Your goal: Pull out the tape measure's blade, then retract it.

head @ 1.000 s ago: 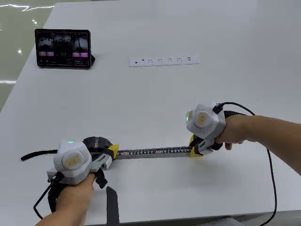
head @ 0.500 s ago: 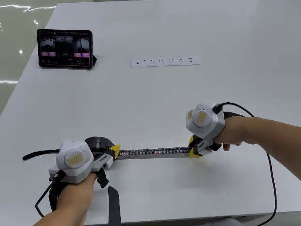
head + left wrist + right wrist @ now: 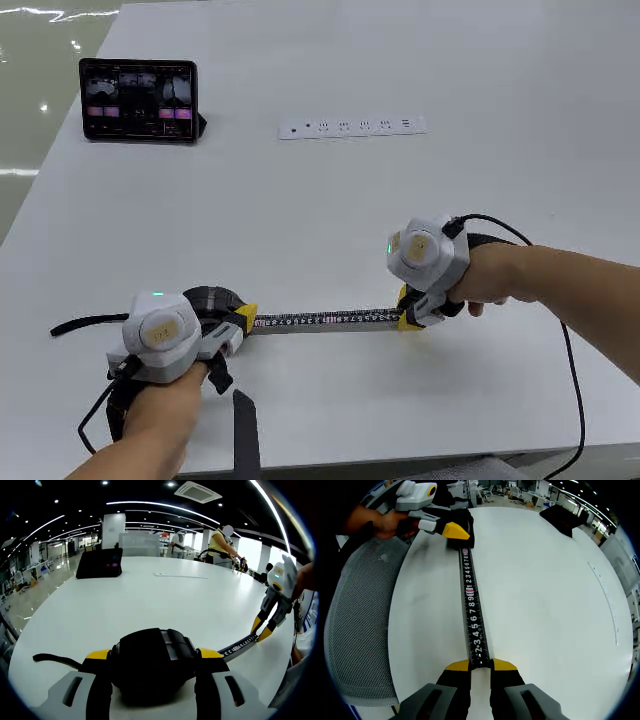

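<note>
Near the front edge of the smooth white table (image 3: 330, 200), the left gripper (image 3: 240, 320) clamps the rounded black tape measure case (image 3: 208, 299). The right gripper (image 3: 408, 320) pinches the tip of the flat, numbered blade (image 3: 325, 319), which lies straight between them.

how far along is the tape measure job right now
Done: the blade is drawn out and lies flat on the table, running from the tape measure case to the right gripper. In hand: the left gripper is shut on the case, and the right gripper's jaws pinch the blade's end. Left: the retraction, since a long run of printed numbers is exposed outside the case.
</note>
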A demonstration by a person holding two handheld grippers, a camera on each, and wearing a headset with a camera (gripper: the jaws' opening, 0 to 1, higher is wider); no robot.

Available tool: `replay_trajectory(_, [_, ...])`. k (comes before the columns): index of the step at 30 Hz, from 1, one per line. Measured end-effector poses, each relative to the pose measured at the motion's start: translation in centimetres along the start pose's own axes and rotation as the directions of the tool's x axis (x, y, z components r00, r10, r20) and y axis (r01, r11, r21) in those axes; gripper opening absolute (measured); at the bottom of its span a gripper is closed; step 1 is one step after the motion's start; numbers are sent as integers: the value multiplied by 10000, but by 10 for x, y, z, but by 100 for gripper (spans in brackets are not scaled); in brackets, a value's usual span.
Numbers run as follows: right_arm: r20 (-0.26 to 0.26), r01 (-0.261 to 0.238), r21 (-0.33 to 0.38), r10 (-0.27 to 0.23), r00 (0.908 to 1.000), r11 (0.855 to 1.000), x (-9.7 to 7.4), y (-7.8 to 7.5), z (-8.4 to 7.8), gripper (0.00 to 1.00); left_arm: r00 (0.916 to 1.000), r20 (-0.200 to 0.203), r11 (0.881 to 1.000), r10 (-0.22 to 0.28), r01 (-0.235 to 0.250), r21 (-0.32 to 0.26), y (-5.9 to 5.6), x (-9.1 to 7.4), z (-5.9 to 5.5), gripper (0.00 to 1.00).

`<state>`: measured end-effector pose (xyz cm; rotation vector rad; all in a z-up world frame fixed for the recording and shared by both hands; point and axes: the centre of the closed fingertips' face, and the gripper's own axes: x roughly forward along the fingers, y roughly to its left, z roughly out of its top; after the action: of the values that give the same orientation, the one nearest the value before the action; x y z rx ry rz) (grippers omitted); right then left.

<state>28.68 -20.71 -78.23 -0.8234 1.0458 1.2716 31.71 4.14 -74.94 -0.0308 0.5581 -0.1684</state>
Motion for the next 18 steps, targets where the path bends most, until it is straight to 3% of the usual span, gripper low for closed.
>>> replay_trajectory(18, [-131, 34, -137, -36, 9999, 9999, 3, 0, 5, 10, 9998, -105, 9999, -158, 158, 18, 0, 1, -1, 62])
